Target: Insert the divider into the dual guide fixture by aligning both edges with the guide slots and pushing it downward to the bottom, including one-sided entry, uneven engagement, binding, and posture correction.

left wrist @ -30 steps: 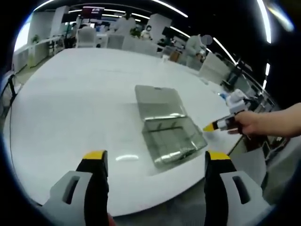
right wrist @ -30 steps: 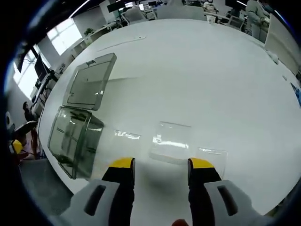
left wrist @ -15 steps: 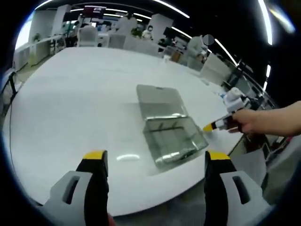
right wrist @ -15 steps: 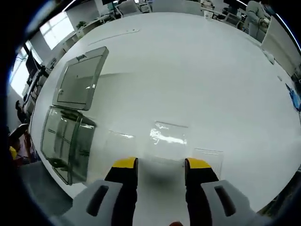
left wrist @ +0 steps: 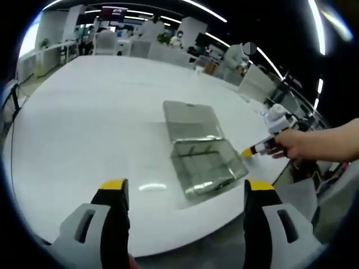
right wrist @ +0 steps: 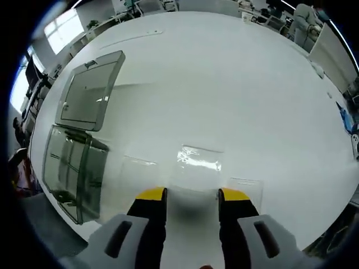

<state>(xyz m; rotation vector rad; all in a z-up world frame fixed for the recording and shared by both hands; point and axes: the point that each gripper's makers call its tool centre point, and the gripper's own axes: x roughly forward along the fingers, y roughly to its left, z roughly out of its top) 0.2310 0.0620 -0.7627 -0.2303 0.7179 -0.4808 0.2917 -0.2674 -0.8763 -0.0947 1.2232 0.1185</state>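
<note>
The clear divider (right wrist: 196, 168) lies flat on the white table (right wrist: 235, 84), just ahead of the released right hand-held gripper (right wrist: 192, 194). The smoky fixture (right wrist: 76, 165), lid open, sits at 9 o'clock. The left hand-held gripper (left wrist: 184, 185) is released, fixture (left wrist: 205, 165) ahead.

Counter (right wrist: 224, 84): smooth, glossy white. Hinged box (right wrist: 76, 162): clear smoky plastic. Divider sheets (right wrist: 197, 162): clear, glossy plastic.

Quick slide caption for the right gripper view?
Open right gripper poised over a clear divider on the white table, lidded clear box alongside.
</note>
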